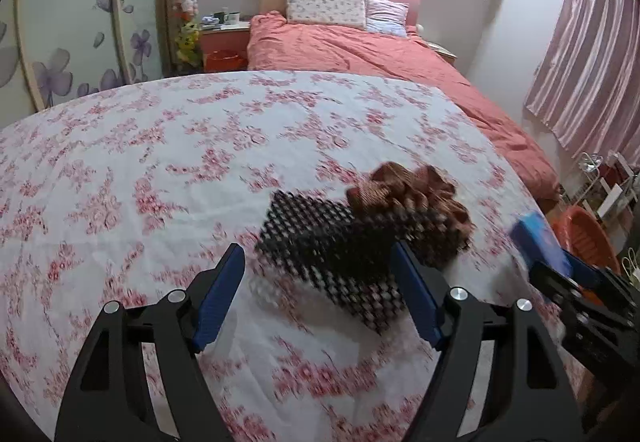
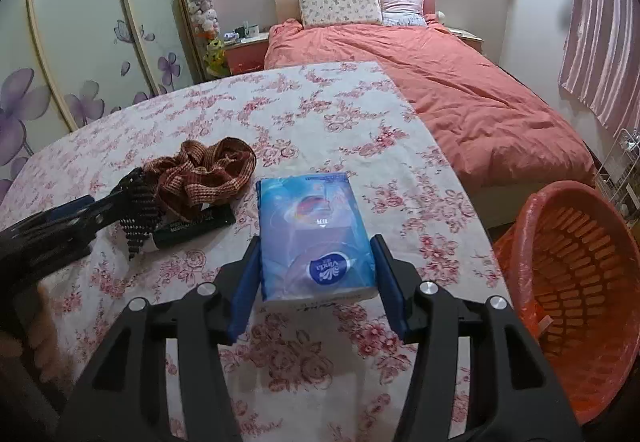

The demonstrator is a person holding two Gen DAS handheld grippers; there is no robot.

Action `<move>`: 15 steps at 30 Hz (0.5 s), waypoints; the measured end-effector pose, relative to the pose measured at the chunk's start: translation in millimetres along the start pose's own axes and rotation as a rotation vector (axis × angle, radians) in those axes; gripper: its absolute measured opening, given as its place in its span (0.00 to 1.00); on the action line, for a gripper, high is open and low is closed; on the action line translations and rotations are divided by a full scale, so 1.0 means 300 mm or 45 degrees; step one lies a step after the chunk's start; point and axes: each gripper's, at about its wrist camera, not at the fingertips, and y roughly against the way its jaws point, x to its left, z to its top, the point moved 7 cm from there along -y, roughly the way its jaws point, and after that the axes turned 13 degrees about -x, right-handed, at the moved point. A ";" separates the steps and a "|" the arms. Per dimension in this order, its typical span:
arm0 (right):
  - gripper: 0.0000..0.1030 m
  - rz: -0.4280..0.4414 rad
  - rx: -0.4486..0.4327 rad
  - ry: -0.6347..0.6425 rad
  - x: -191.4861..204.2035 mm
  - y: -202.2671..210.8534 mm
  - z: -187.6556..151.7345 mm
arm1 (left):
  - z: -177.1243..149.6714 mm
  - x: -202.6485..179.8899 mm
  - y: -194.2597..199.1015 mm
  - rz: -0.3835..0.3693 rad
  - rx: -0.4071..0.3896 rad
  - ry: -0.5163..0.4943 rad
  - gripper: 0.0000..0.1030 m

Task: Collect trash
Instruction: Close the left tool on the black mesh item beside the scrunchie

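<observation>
Two hand-held grippers work over a worktop (image 2: 320,101) covered in a floral cloth, with an orange bin (image 2: 576,282) standing on the floor just off its right edge, placed where swept or carried items can drop in. The right gripper (image 2: 316,270) has its jaws released and straddling the near end of a blue tissue pack (image 2: 312,234), which lies flat on the cloth; the pads stand just beside the pack's long sides, the left one perhaps brushing it, a stance that suits closing across its narrow width. The left gripper (image 1: 320,302) likewise holds its jaws released, aimed at a black mesh piece (image 1: 320,242) with a brown woven strap (image 1: 408,193) heaped on its far end; motion blur hides fine detail there. In the right wrist view a dark flat item (image 2: 196,226) lies under the strap, too indistinct to name. The pile sits near the pack, left of it. Nothing appears lifted yet, so collection is judged to be at its grasping stage.
</observation>
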 end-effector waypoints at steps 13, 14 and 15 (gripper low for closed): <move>0.51 -0.008 0.020 -0.033 -0.021 0.010 -0.022 | -0.011 -0.040 -0.076 -0.118 0.053 -0.092 0.40; 0.51 -0.009 0.020 -0.033 -0.022 0.012 -0.023 | -0.013 -0.042 -0.078 -0.128 0.059 -0.089 0.31; 0.51 -0.010 0.020 -0.034 -0.023 0.011 -0.021 | -0.012 -0.041 -0.079 -0.134 0.061 -0.085 0.22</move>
